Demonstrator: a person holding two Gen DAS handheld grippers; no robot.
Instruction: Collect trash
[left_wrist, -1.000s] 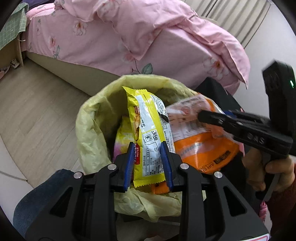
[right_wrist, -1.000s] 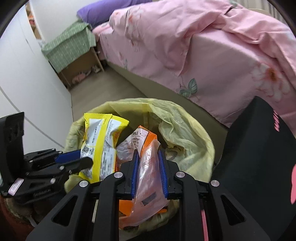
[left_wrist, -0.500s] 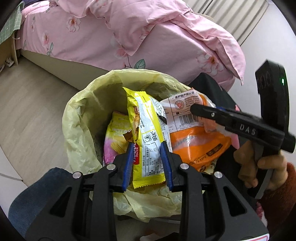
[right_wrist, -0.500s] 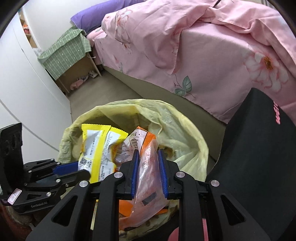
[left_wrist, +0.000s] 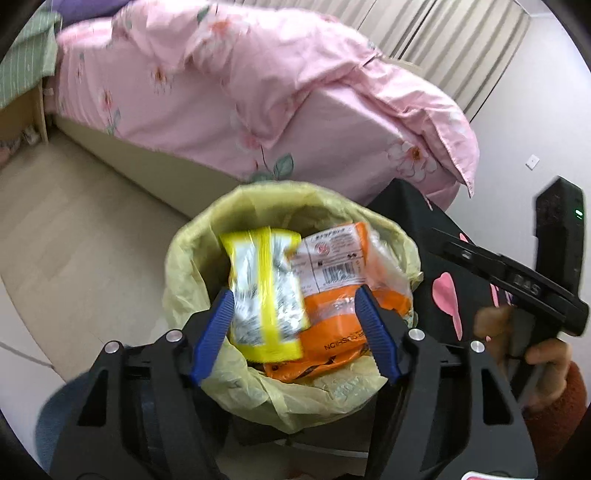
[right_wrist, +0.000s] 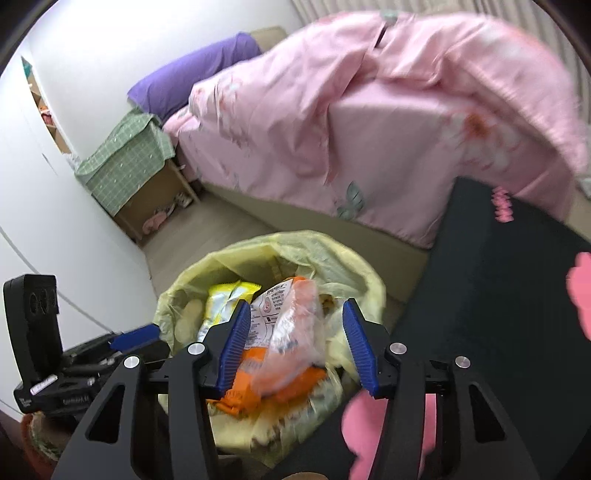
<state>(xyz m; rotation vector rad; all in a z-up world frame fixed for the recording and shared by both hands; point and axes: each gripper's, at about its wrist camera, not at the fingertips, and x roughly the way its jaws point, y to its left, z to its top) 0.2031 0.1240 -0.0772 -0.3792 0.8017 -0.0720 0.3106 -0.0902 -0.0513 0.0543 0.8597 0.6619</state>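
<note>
A bin lined with a yellow bag (left_wrist: 184, 266) (right_wrist: 354, 273) stands on the floor below both grippers. My left gripper (left_wrist: 295, 332) hangs over it, jaws opening wide. The yellow snack wrapper (left_wrist: 264, 295) (right_wrist: 221, 299) lies loose in the bin between the blue pads, touching neither. My right gripper (right_wrist: 295, 339) is over the bin's right side, jaws opening too. The orange and clear snack bag (right_wrist: 291, 332) (left_wrist: 340, 295) rests on the trash between its pads, free of them. A hand (left_wrist: 546, 354) holds the right gripper's handle.
A bed with a pink flowered quilt (left_wrist: 258, 92) (right_wrist: 369, 122) runs behind the bin. A black object with pink marks (right_wrist: 498, 295) (left_wrist: 436, 258) stands right beside the bin. A nightstand under a green cloth (right_wrist: 129, 166) is at the far left, with wooden floor (left_wrist: 74, 229) between.
Both grippers went from shut on their wrappers to wide apart. The yellow wrapper and the orange bag dropped into the bin. Both grippers lifted away from it.
</note>
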